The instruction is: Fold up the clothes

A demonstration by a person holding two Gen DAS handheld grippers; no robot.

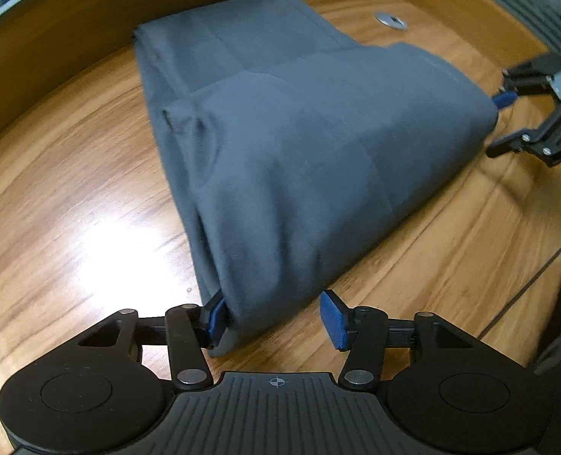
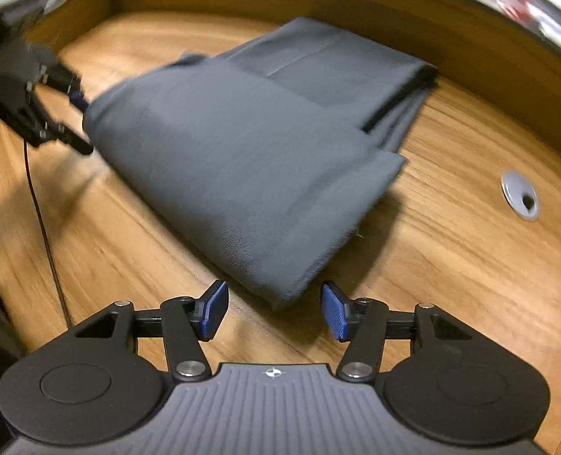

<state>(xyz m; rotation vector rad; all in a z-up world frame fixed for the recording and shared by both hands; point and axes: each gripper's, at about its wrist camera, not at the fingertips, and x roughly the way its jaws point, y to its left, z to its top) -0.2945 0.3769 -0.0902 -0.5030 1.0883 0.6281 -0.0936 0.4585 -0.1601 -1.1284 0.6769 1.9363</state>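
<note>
Right claw open above glossy wooden table

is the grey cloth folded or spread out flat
Folded. The cloth lies in stacked layers on the table, one flap doubled over the rest, with rounded fold edges instead of one flat sheet.

Garment plain slate grey; table orange-brown woodgrain; tongs black, blue pads; grommet silver.

One folded grey garment, two claws, one table grommet.
</note>
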